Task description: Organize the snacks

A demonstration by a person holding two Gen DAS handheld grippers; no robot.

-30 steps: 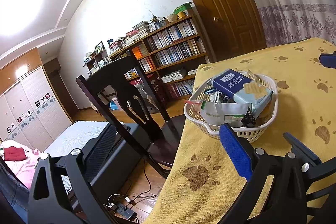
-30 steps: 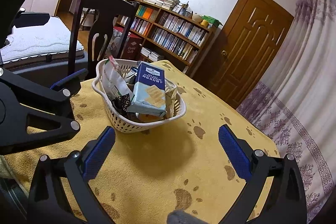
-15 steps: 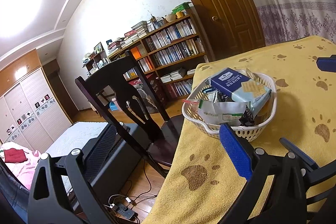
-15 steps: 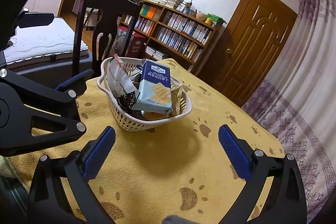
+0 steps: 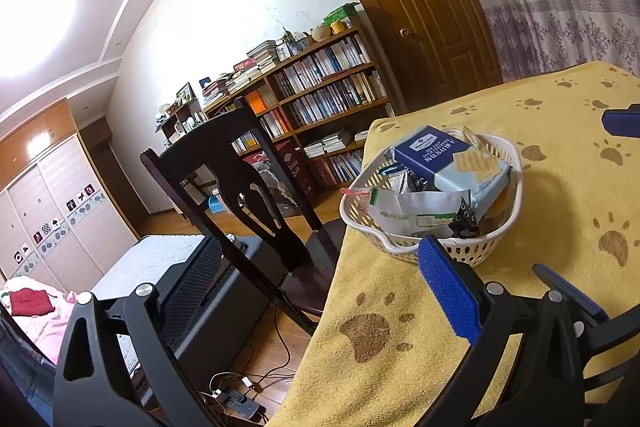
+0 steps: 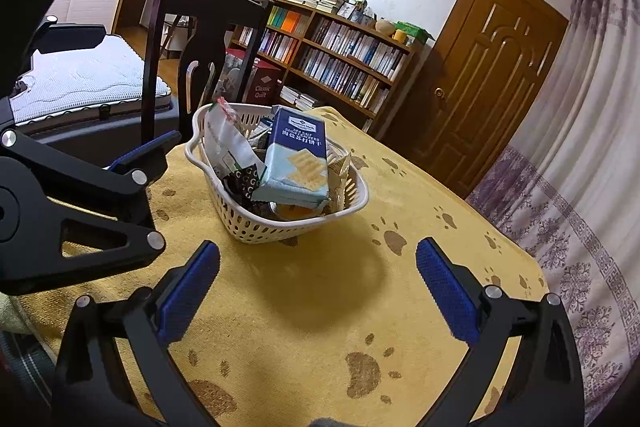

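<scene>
- Over the last second the right gripper point(image 6: 318, 291) has drawn closer to the white plastic basket point(image 6: 352, 205): in the right wrist view the basket now sits larger and a little more centred between the two blue pads than it did a second ago.
- The left gripper point(image 5: 280, 311) has hardly shifted; the basket point(image 5: 516, 179) has only slid slightly up and to the right in its view.
- Both tools are spread wide and carry nothing. The right one shows both blue pads point(image 6: 446, 293) well apart over bare cloth; the left shows one blue pad point(image 5: 448, 291) and a far-off black finger, with a broad gap between.
- The snacks are already piled in the basket, which stands on the yellow paw-print tablecloth point(image 6: 320, 307) near the table edge by the dark wooden chair point(image 5: 240, 195).
- A blue-and-pale cracker box point(image 6: 298, 157) lies on top, tilted; a white pouch point(image 6: 228, 143) leans at the chair side, with a small dark packet point(image 6: 240, 183) below it.
- I see no loose snack on the cloth, so the task looks either barely begun or close to done; I cannot tell which.
- My reading is that the approach means the right tool is heading for the basket or the cracker box, which sits highest and is the easiest grab.
- The basket is crowded, so neighbours may be dragged along.
</scene>
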